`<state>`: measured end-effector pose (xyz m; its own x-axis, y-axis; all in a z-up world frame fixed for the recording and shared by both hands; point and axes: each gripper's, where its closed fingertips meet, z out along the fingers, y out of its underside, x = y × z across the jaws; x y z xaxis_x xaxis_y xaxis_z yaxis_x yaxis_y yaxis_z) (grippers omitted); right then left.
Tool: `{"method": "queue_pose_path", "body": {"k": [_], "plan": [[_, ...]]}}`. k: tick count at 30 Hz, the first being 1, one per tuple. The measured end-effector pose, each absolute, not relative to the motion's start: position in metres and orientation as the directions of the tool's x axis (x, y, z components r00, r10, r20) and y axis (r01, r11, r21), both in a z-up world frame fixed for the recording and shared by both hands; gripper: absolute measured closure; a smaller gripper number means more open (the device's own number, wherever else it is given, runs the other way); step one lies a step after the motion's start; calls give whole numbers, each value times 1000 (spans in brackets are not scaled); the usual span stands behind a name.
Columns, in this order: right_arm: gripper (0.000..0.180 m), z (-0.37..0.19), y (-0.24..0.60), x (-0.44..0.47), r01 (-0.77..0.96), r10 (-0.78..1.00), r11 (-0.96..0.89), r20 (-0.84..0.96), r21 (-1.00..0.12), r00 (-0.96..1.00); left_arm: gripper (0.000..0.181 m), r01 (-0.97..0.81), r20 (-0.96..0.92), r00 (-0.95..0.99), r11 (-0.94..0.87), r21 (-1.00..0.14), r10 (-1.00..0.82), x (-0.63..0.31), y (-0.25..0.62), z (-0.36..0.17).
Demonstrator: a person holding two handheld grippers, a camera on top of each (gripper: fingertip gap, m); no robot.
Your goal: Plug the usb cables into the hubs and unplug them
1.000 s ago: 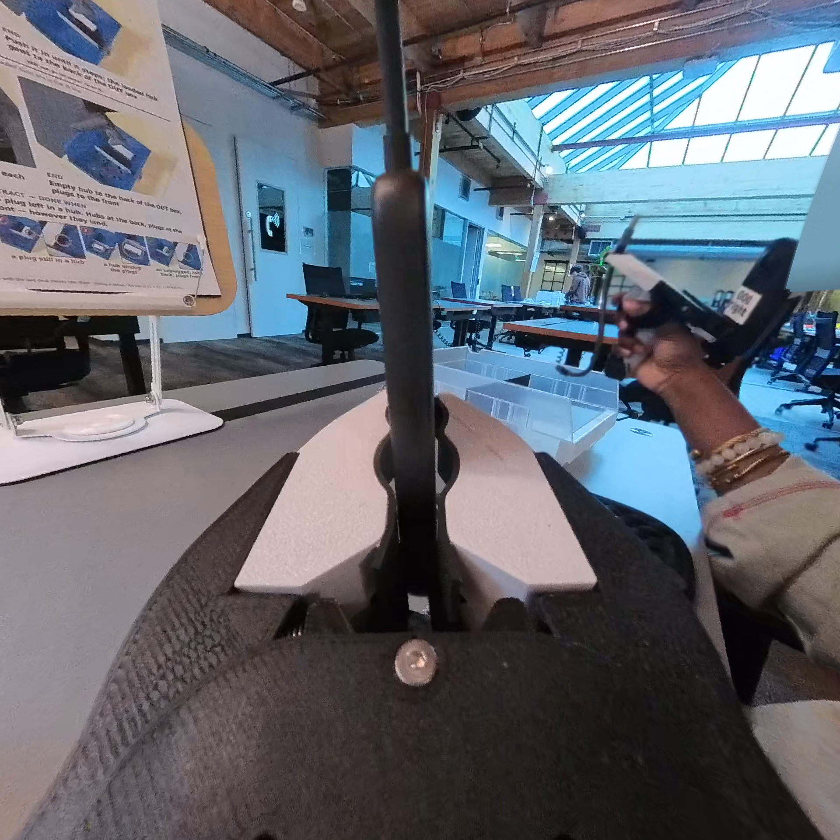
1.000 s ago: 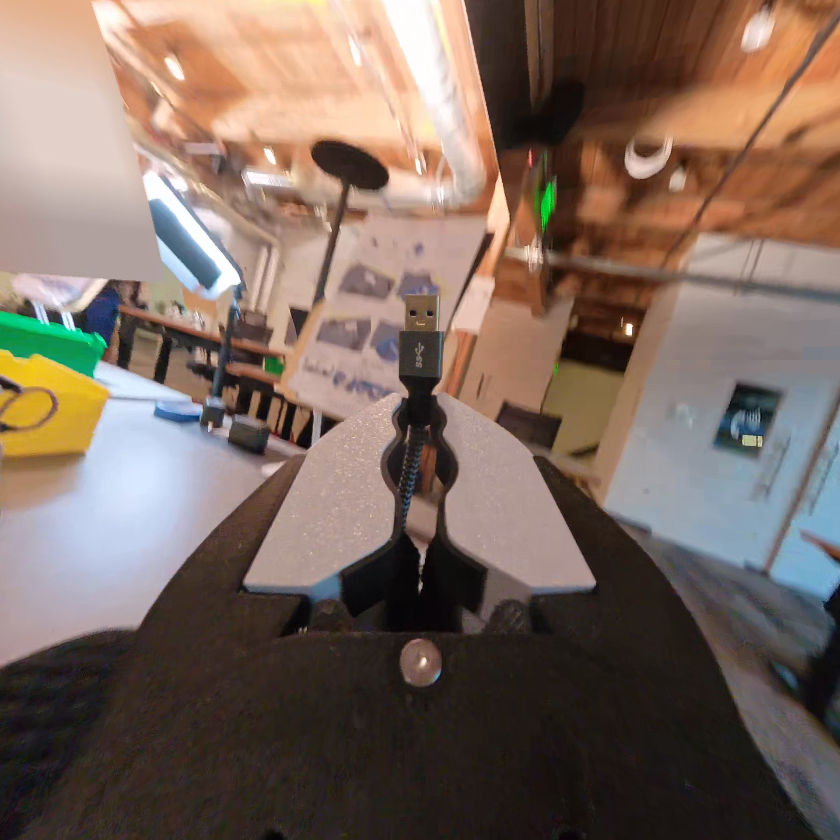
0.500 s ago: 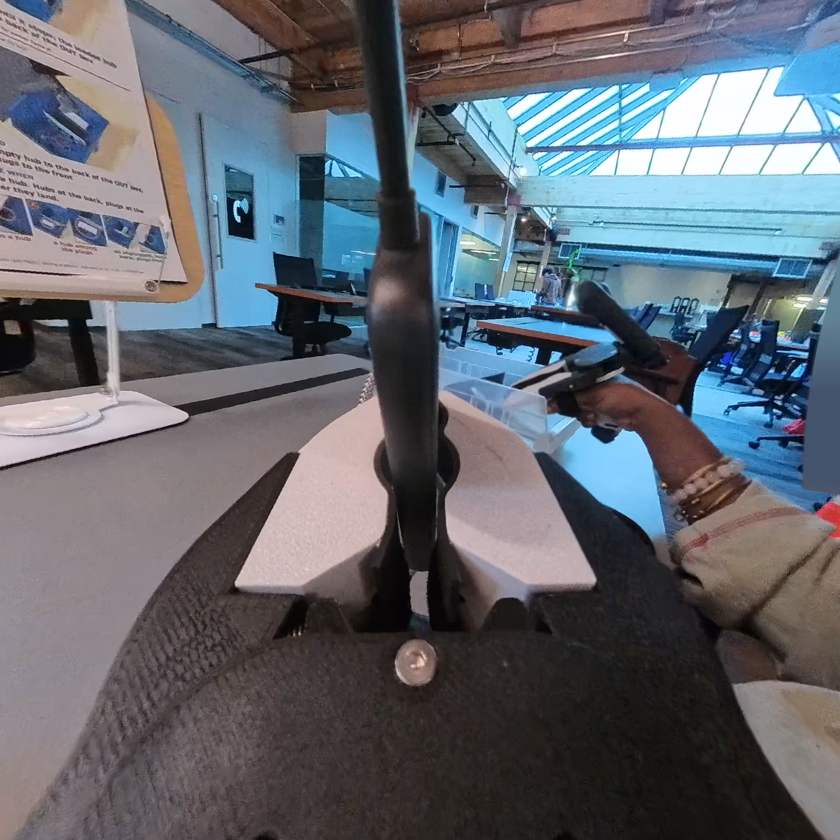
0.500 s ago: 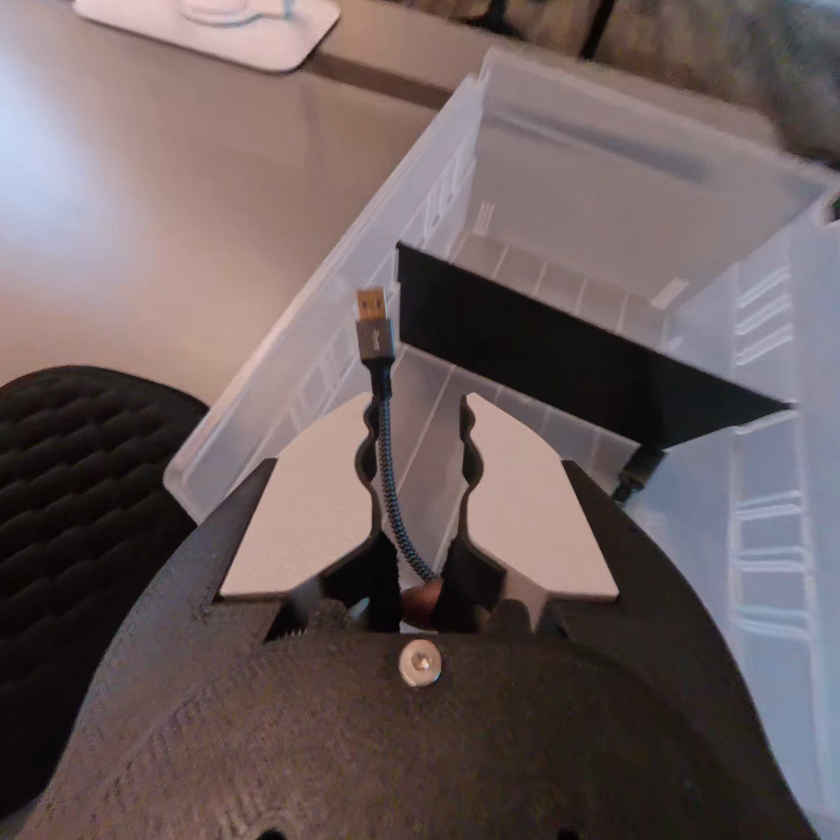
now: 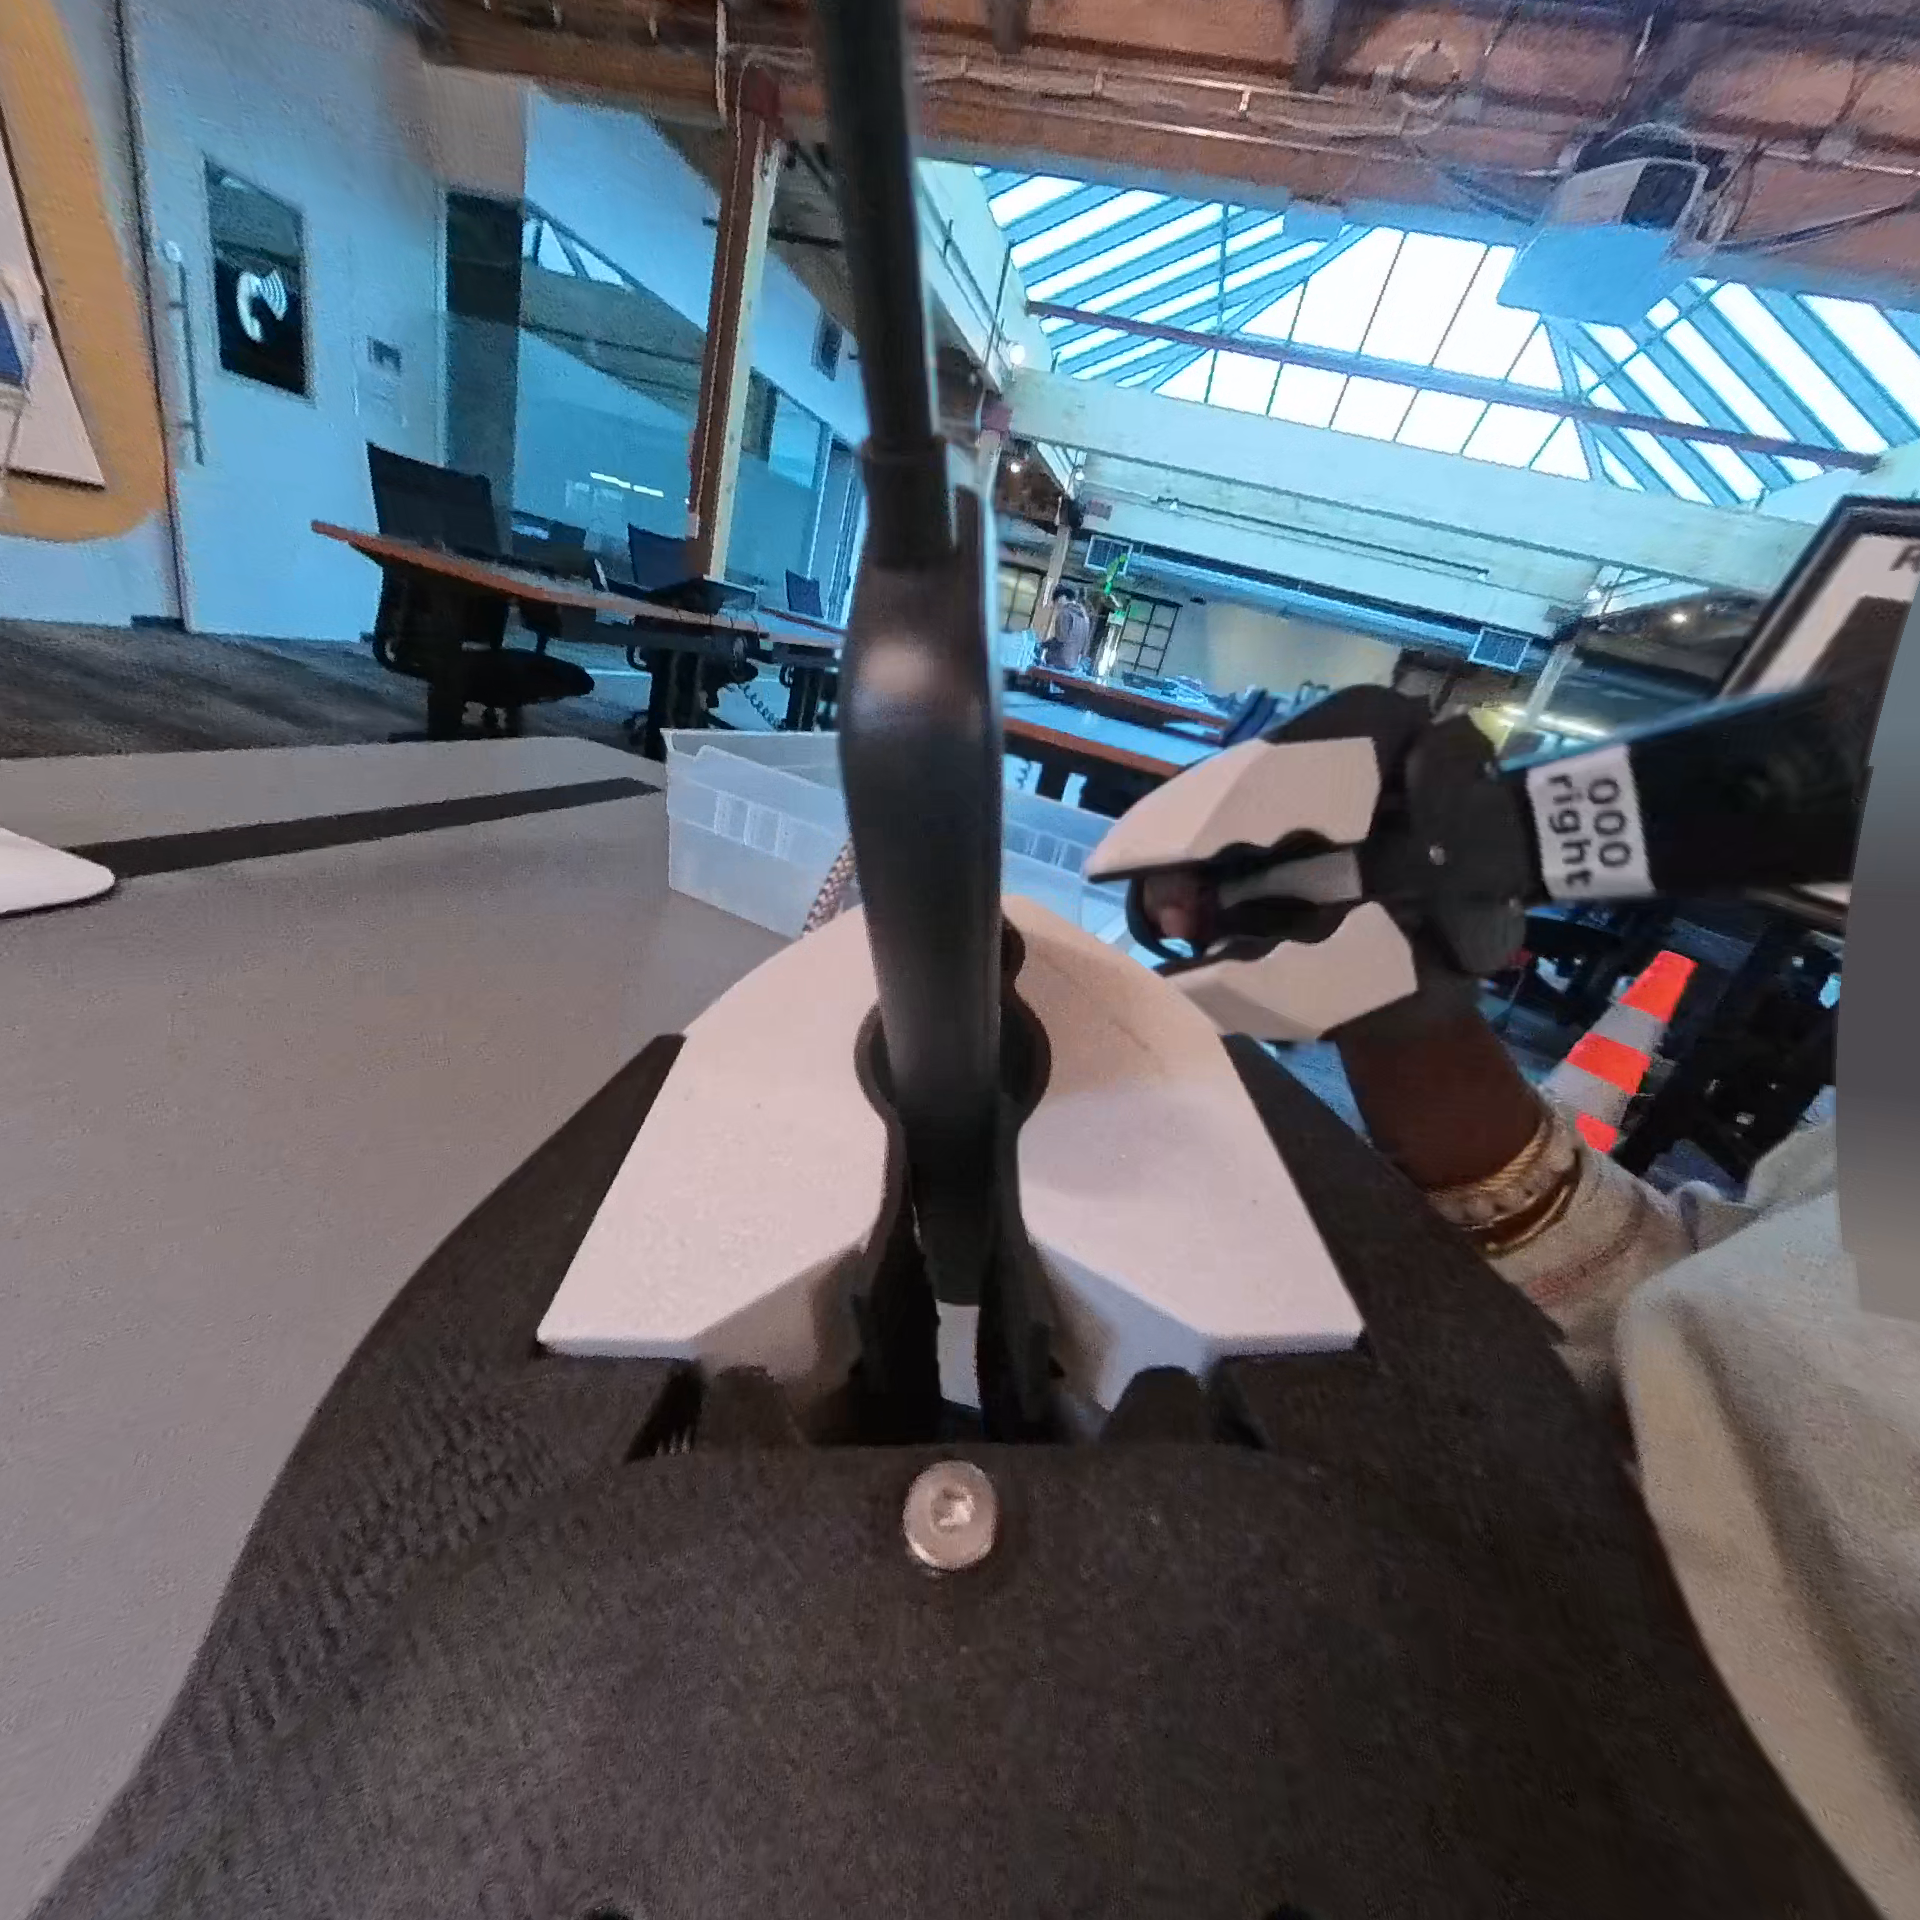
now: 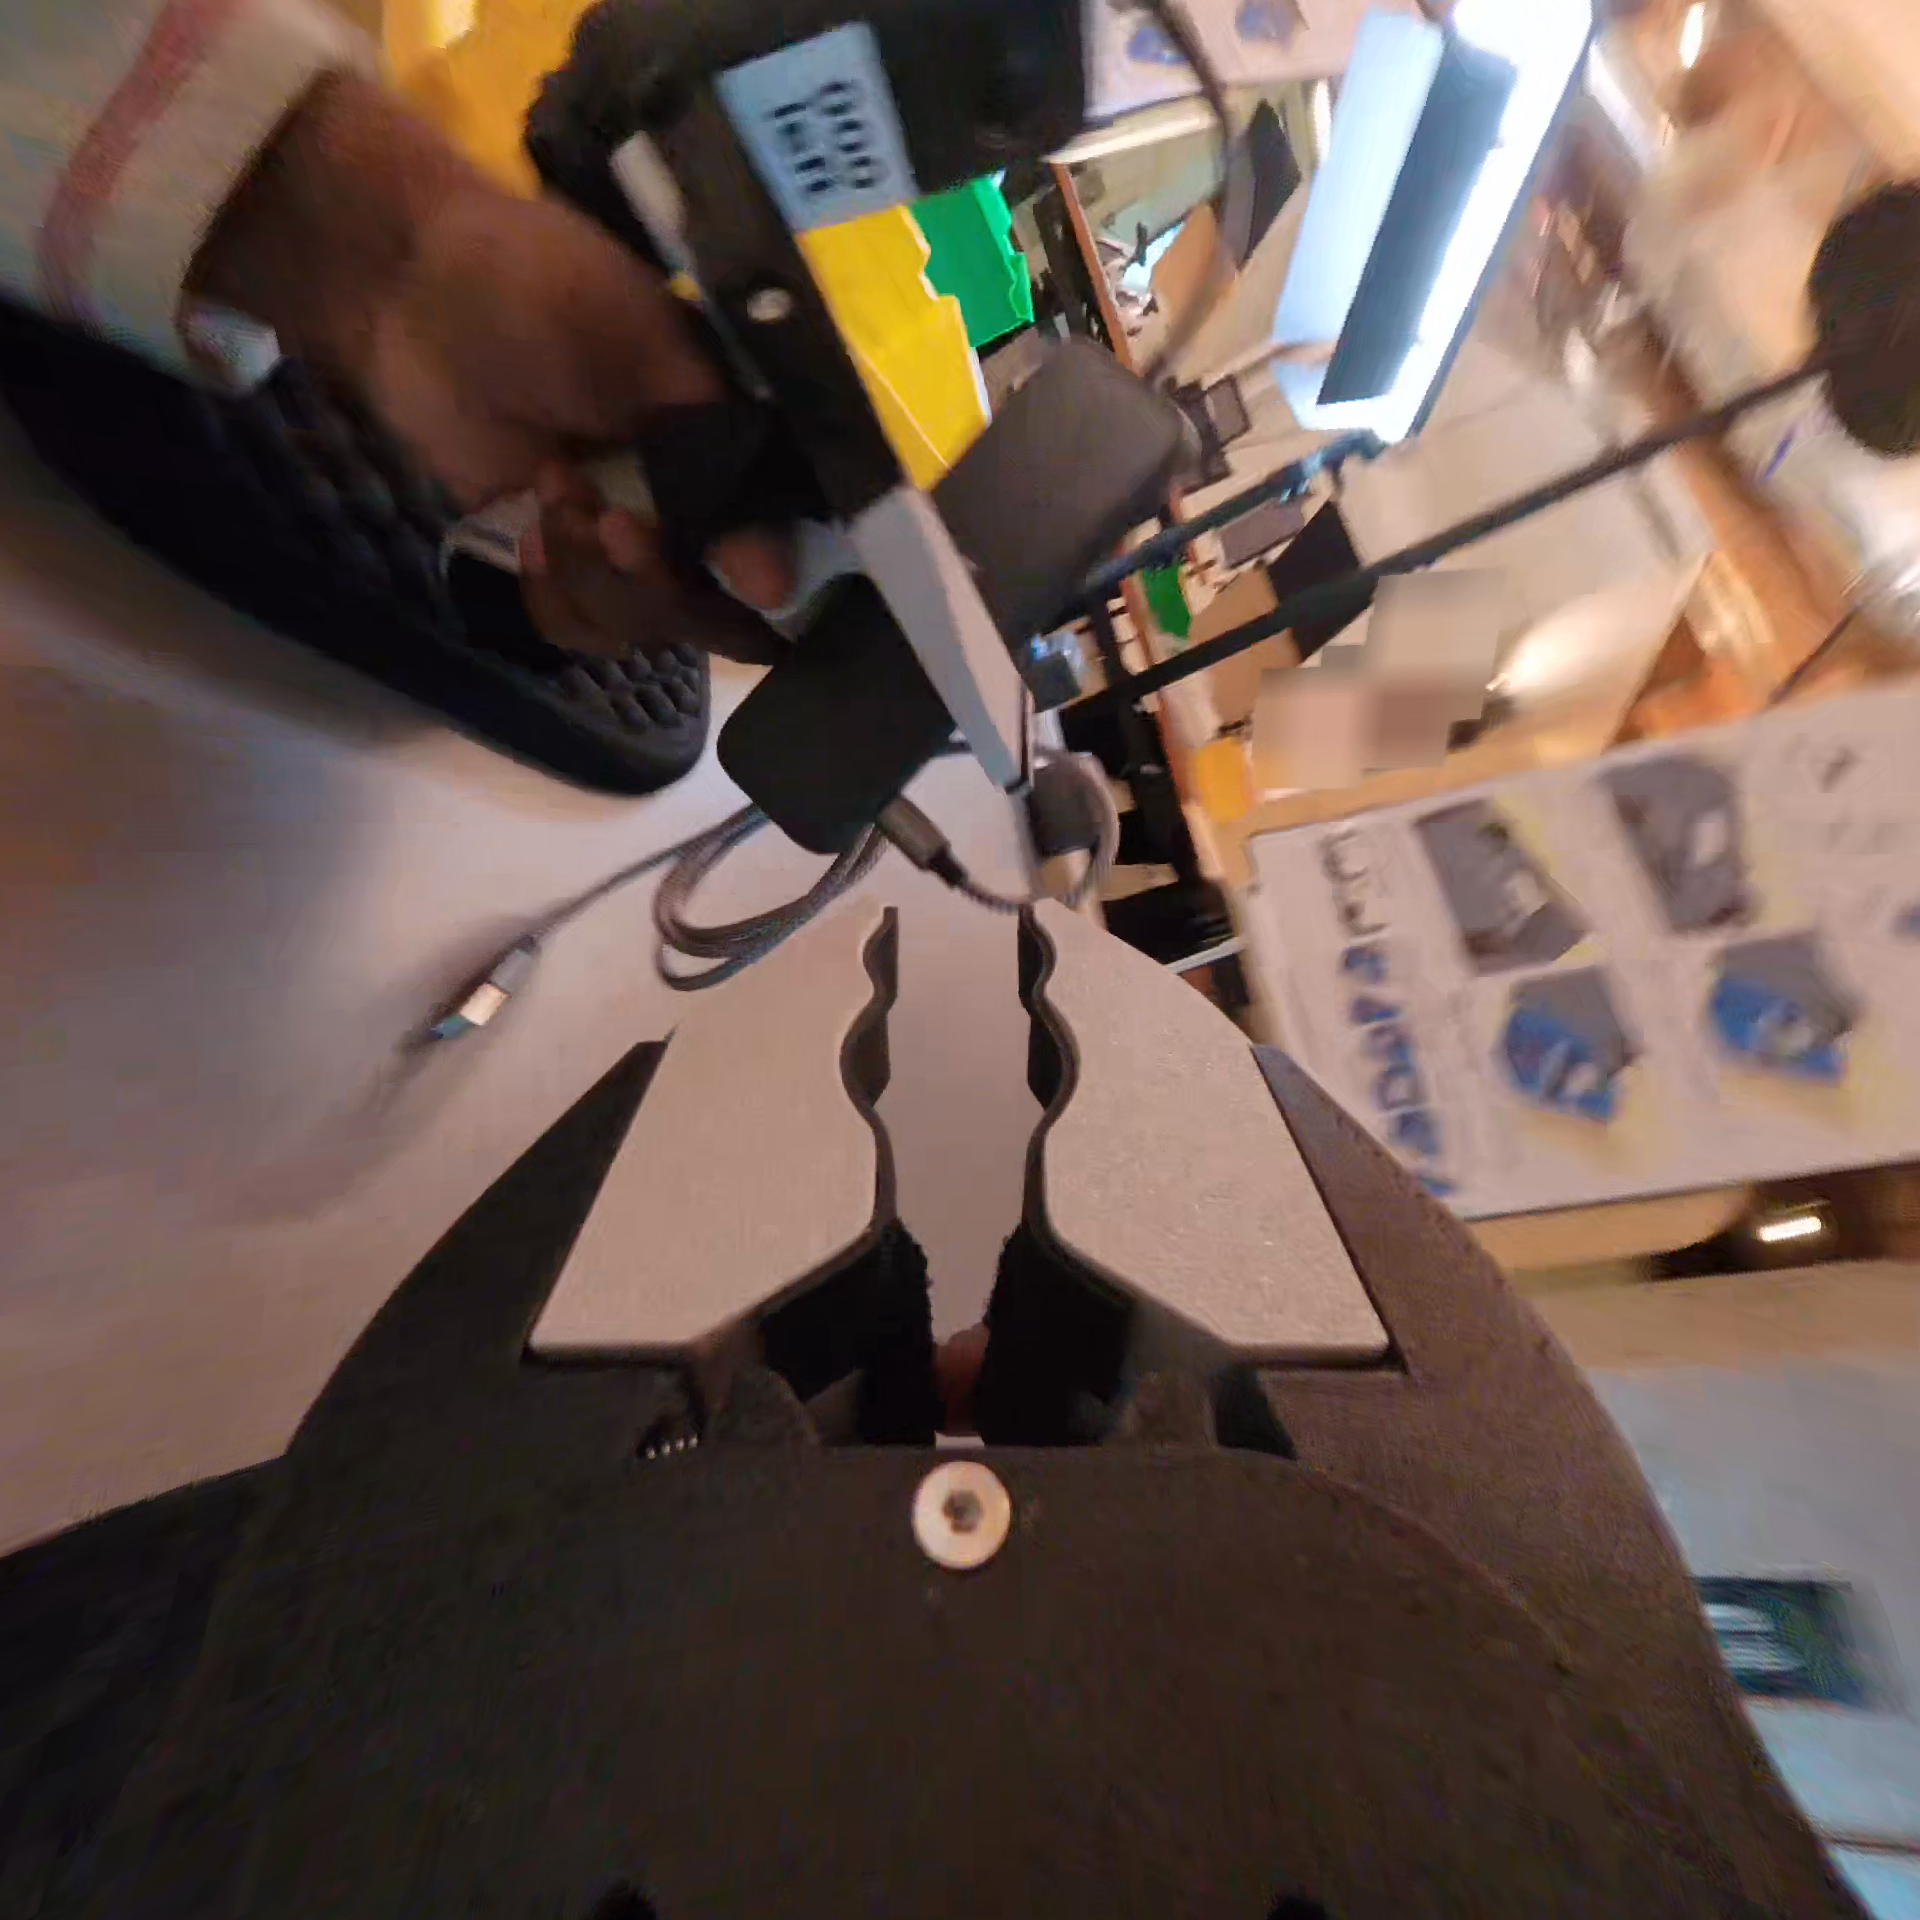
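My left gripper (image 5: 940, 997) is shut on a black USB hub (image 5: 914, 748), seen edge-on, with a black cable running up from it. In the right wrist view the same hub (image 6: 831, 738) sits against a grey left finger (image 6: 956, 644), held by a hand. A braided cable (image 6: 727, 914) is plugged into the hub, and its free USB plug (image 6: 478, 1003) lies on the grey table (image 6: 260, 987). My right gripper (image 6: 956, 920) is open and empty, just short of the hub. It also shows in the left wrist view (image 5: 1143, 914), jaws apart.
A clear plastic bin (image 5: 748, 831) stands on the table (image 5: 312, 1039) behind the hub. Yellow (image 6: 904, 343) and green (image 6: 977, 260) bins lie beyond the left hand. An instruction board (image 6: 1558, 956) stands at the table's far side. A black textured pad (image 6: 312, 540) lies under the left arm.
My right gripper opened and let go of the USB plug it held. It swung from over the clear bin towards the left gripper and the hub. The left gripper kept hold of the hub.
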<state>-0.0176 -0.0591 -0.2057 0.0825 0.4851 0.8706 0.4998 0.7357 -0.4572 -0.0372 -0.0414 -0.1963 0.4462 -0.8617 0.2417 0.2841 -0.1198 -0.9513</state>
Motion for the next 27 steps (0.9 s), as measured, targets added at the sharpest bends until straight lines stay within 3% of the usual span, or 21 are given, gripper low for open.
{"method": "queue_pose_path", "body": {"k": [3, 8, 13, 20, 21, 22, 23, 24, 25, 27], "plan": [[156, -222, -51, -31, 604, 179, 790, 982, -109, -56, 168, 295, 323, 386, -216, -931, -864, -33, -43, -201], [165, -234, -34, -42, 669, -23, 737, 992, 99, -121, 169, 272, 372, 344, -287, -918, -862, -27, -46, -207], [169, -249, -23, -38, 697, 114, 717, 990, -24, -84, 169, 121, 298, 445, -272, -955, -844, -24, -41, -228], [170, -261, -20, -37, 719, 107, 695, 989, -2, -102, 168, -14, 225, 490, -265, -964, -842, -21, -42, -242], [173, -262, -15, -29, 751, 113, 660, 988, 5, -106, 167, -43, 204, 499, -260, -965, -842, -20, -42, -244], [171, -254, 22, 15, 919, 76, 388, 992, 67, -104, 168, -173, 153, 514, -277, -945, -844, -26, -45, -260], [171, -249, 46, 59, 971, 98, 230, 992, 61, -86, 168, -346, 40, 578, -289, -893, -815, -43, -40, -283], [171, -239, 50, 78, 954, 124, 289, 991, -75, 40, 168, -419, -40, 623, -291, -860, -781, -58, -33, -291], [171, -218, 41, 85, 906, 130, 373, 978, -201, 164, 168, -359, 1, 606, -275, -892, -795, -56, -35, -280], [171, -176, 18, 86, 822, 94, 495, 958, -282, 272, 168, -114, 133, 472, -210, -971, -871, -39, -51, -236]]}}
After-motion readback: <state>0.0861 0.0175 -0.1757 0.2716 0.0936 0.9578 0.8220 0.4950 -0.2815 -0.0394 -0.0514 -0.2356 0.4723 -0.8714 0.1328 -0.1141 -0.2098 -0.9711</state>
